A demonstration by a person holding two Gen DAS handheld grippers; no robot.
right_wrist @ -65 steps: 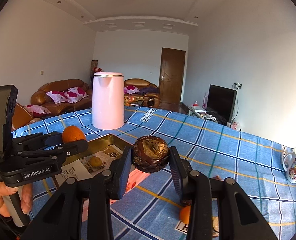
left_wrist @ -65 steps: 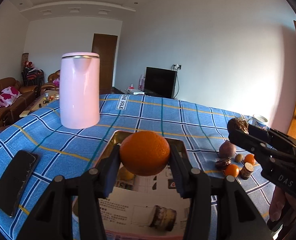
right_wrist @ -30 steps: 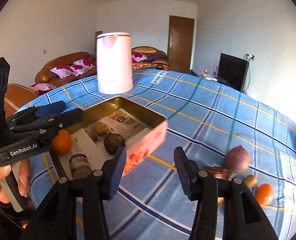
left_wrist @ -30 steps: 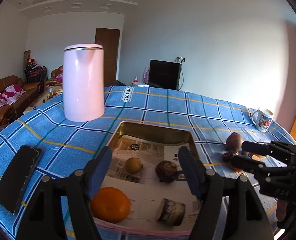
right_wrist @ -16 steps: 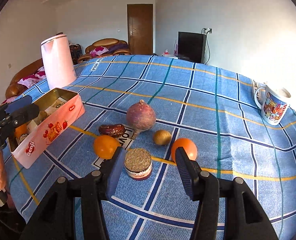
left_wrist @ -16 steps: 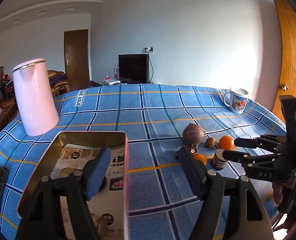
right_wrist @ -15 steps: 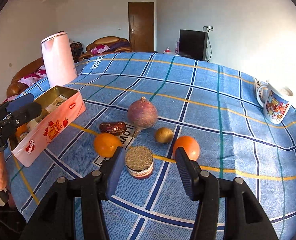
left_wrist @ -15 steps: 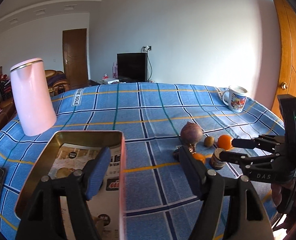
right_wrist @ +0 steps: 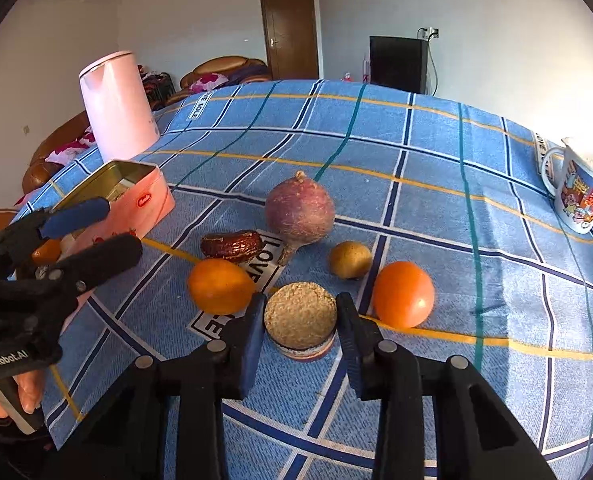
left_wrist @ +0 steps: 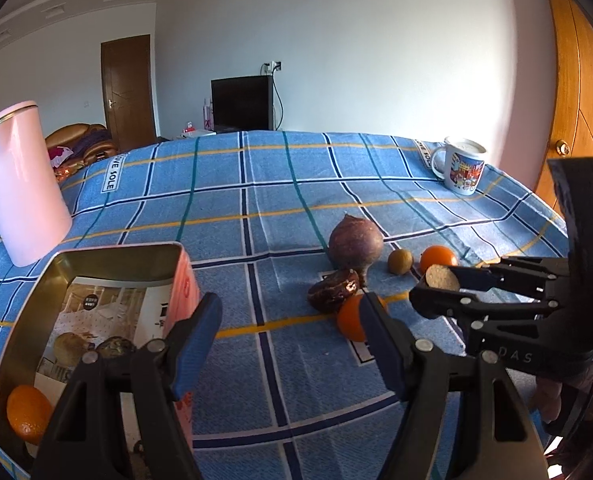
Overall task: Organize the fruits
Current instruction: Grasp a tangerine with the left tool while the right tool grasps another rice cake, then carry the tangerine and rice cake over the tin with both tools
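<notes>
Grainy tan-topped round fruit [right_wrist: 300, 321] sits between right gripper [right_wrist: 300, 328] jaws.

R gripper [right_wrist: 299, 322] jaws straddle cork-topped jar [right_wrist: 300, 320] (not touching), oranges either side.

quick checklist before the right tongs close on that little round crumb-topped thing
1. Right tongs open: ok.
2. Crumb-topped piece sits between the two fingers: ok.
3. Fingers already touching its sides: cannot tell.
4. Neighbours out of the closing path: ok; left orange and right orange lie outside the fingers.
5. Left tongs open and holding nothing: ok.
6. Space in the tin for another piece: ok; bare paper lining shows.
</notes>
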